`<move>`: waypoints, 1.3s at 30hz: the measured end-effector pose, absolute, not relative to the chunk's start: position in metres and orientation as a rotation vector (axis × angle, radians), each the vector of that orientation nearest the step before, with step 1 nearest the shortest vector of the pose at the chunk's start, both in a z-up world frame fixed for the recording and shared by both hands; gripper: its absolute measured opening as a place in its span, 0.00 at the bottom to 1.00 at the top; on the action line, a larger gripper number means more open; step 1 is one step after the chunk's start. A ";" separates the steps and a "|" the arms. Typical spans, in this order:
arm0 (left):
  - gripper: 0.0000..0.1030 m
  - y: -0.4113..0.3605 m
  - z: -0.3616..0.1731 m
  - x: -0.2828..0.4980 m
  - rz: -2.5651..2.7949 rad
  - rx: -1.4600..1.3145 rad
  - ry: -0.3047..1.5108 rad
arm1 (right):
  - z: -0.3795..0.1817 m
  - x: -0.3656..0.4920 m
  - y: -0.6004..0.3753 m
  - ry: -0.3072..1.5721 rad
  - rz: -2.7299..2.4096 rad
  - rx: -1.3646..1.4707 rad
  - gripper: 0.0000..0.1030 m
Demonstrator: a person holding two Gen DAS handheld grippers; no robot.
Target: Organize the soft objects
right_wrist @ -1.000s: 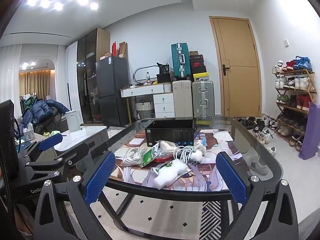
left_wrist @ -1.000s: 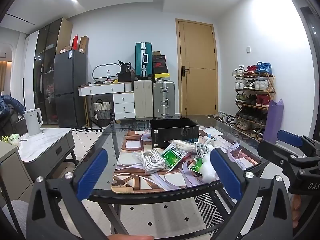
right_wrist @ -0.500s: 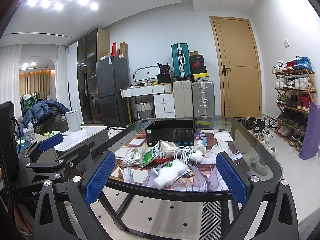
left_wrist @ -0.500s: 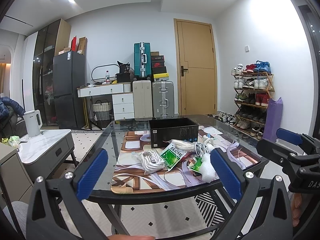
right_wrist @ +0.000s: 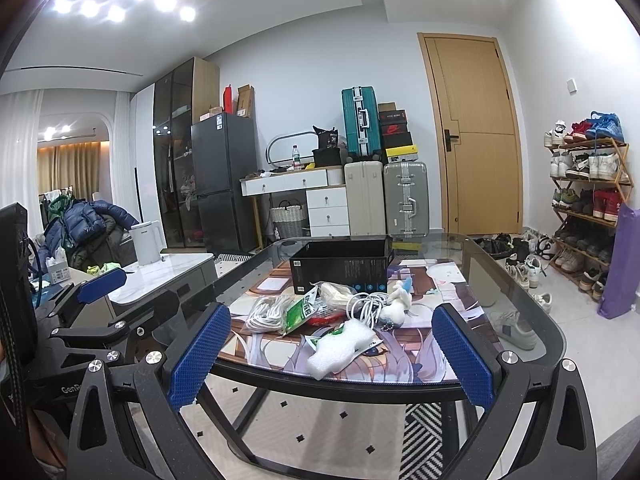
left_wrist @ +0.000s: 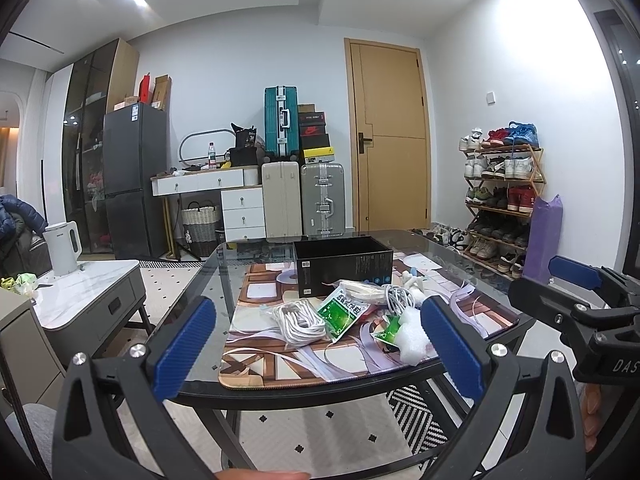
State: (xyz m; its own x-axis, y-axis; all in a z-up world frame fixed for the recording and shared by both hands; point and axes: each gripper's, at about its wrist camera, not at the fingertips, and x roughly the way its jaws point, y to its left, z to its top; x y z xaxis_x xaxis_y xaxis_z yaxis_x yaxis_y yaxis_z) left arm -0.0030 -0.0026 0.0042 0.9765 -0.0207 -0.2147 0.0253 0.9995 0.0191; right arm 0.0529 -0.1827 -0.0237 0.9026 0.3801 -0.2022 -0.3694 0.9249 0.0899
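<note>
A pile of soft items lies on a printed mat on the glass table (left_wrist: 224, 280): a coiled white cable (left_wrist: 298, 322) (right_wrist: 266, 312), a green packet (left_wrist: 340, 314) (right_wrist: 298, 312), a white foam piece (left_wrist: 412, 336) (right_wrist: 340, 346), a second white cable (right_wrist: 366, 304) and a small white plush (right_wrist: 396, 306). An open black box (left_wrist: 342, 266) (right_wrist: 340, 266) stands behind them. My left gripper (left_wrist: 318, 350) is open and empty, short of the table's near edge. My right gripper (right_wrist: 330, 354) is open and empty, also short of the table, to the right of the left one.
A low marble-topped cabinet (left_wrist: 88, 300) with a white kettle (left_wrist: 62, 248) stands left of the table. Suitcases (left_wrist: 322, 200), a dresser and a fridge line the back wall. A shoe rack (left_wrist: 502, 196) and a purple bag (left_wrist: 542, 236) stand at the right.
Both grippers stay open and almost still; the views have shifted only slightly.
</note>
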 end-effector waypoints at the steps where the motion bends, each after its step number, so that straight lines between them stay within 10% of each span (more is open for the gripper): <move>1: 1.00 -0.003 0.004 -0.003 -0.025 0.021 0.217 | -0.024 0.053 -0.182 0.218 0.387 0.049 0.99; 25: 1.00 -0.001 0.018 0.042 -0.096 0.022 0.295 | 0.005 0.096 -0.170 0.330 0.414 0.004 0.99; 39: 1.00 0.036 0.002 0.167 -0.090 -0.056 0.765 | -0.018 0.220 -0.148 0.715 0.455 -0.050 0.99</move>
State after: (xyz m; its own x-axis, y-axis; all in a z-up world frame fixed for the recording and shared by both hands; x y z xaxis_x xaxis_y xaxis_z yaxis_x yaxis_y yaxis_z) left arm 0.1667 0.0356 0.0018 0.7178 -0.1018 -0.6887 0.0612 0.9946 -0.0832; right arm 0.2203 -0.1478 -0.0179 0.6621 0.3855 -0.6427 -0.4193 0.9013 0.1086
